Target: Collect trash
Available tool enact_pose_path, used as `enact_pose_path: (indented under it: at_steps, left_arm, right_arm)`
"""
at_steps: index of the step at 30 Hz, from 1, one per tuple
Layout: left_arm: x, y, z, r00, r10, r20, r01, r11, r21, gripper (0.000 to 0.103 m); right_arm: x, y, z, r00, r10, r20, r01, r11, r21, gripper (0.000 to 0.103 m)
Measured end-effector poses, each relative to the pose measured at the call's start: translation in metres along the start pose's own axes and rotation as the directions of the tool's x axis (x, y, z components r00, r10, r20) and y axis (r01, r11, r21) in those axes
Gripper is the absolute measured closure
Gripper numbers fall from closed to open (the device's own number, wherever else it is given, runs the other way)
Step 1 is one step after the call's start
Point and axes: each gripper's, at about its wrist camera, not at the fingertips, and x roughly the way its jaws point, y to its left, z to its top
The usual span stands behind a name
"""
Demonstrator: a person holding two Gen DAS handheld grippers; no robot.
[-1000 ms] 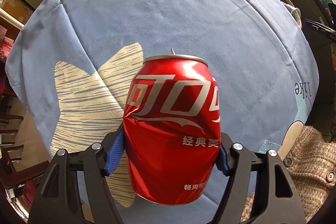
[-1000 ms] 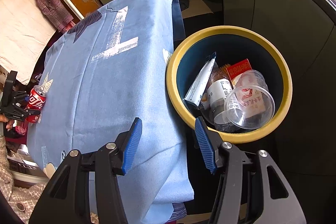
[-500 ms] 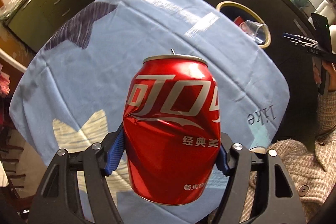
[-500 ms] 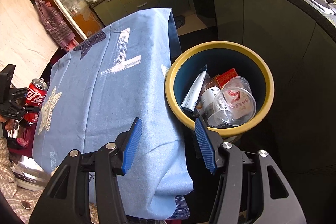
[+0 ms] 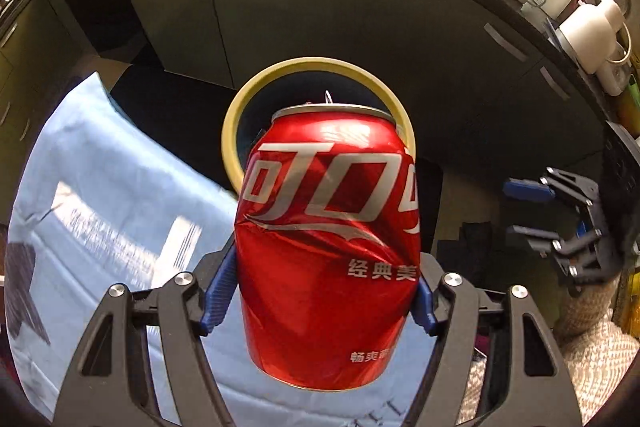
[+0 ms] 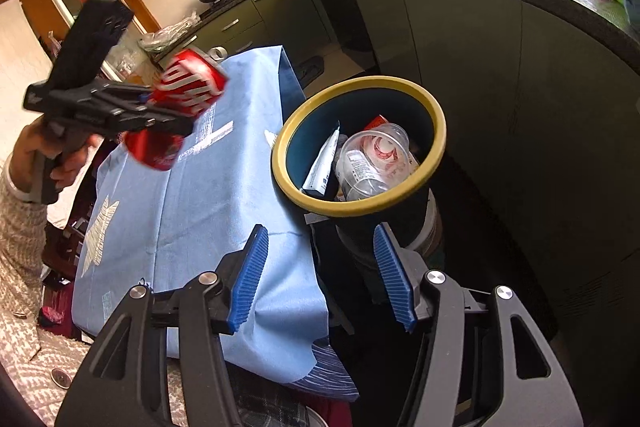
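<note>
Now the left tongs [image 5: 320, 291] clamp the dented can [image 5: 328, 247] upright, short of the bin [image 6: 360, 147] ahead; the right tongs [image 6: 320, 279], empty, stand apart beside it.

Red can [image 5: 328, 247] with white lettering, yellow-rimmed seemingly dark-blue bin [image 6: 436, 115], light-blue tablecloth [image 6: 224, 211].

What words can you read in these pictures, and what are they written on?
"可口" in big white letters: red can.
"经典美": smaller white print lower on the can.
"畅爽": near the can's bottom; the rest is cut off.
Bottle label in the bin: too small to read.
</note>
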Motion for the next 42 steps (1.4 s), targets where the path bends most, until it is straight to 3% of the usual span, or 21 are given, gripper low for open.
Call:
enact_pose_path:
  at_steps: [8, 13, 16, 22, 26, 29, 32, 36, 39, 42]
  left_arm:
    - [0.092, 0.011, 0.062, 0.996, 0.034, -0.089, -0.041, 0.995, -0.086, 0.036]
    - [0.122, 0.016, 0.076, 0.99, 0.052, -0.132, -0.067, 0.991, -0.116, 0.035]
    - [0.127, 0.018, 0.079, 0.989, 0.045, -0.142, -0.066, 0.988, -0.142, 0.026]
    - [0.093, 0.011, 0.063, 0.995, 0.036, -0.089, -0.047, 0.991, -0.126, 0.026]
    - [0.038, -0.002, 0.022, 1.0, -0.005, 0.005, 0.005, 0.993, -0.118, 0.026]
    - [-0.006, -0.01, -0.02, 0.994, 0.014, 0.105, -0.001, 0.993, -0.121, 0.025]
    - [-0.052, -0.016, -0.075, 0.972, 0.069, 0.223, -0.036, 0.989, -0.146, 0.019]
    - [-0.111, -0.017, -0.152, 0.922, 0.142, 0.36, -0.049, 0.966, -0.255, 0.012]
    - [-0.141, -0.016, -0.21, 0.871, 0.232, 0.432, -0.08, 0.937, -0.341, 0.007]
    - [-0.167, -0.021, -0.256, 0.796, 0.383, 0.469, -0.183, 0.891, -0.416, 0.007]
  right_arm:
    - [-0.018, -0.036, -0.023, 1.0, -0.027, -0.005, 0.028, 0.997, 0.074, 0.047]
    - [-0.024, -0.046, -0.029, 1.0, -0.028, 0.0, 0.027, 0.994, 0.102, 0.047]
    - [-0.025, -0.044, -0.03, 1.0, -0.021, 0.0, 0.021, 0.995, 0.097, 0.047]
    - [-0.03, -0.035, -0.031, 1.0, -0.006, 0.017, 0.004, 0.996, 0.087, 0.047]
    - [-0.031, -0.027, -0.032, 0.999, 0.013, 0.035, -0.016, 0.997, 0.079, 0.044]
    - [-0.03, -0.015, -0.03, 0.998, 0.034, 0.046, -0.037, 0.997, 0.063, 0.044]
    - [-0.028, 0.0, -0.028, 0.998, 0.039, 0.057, -0.041, 0.999, 0.035, 0.043]
    - [-0.027, 0.023, -0.024, 0.997, 0.02, 0.074, -0.02, 1.0, -0.004, 0.038]
    - [-0.026, 0.038, -0.021, 0.996, 0.01, 0.094, -0.008, 1.0, -0.027, 0.032]
    - [-0.029, 0.057, -0.019, 0.991, -0.018, 0.129, 0.025, 0.998, -0.057, 0.024]
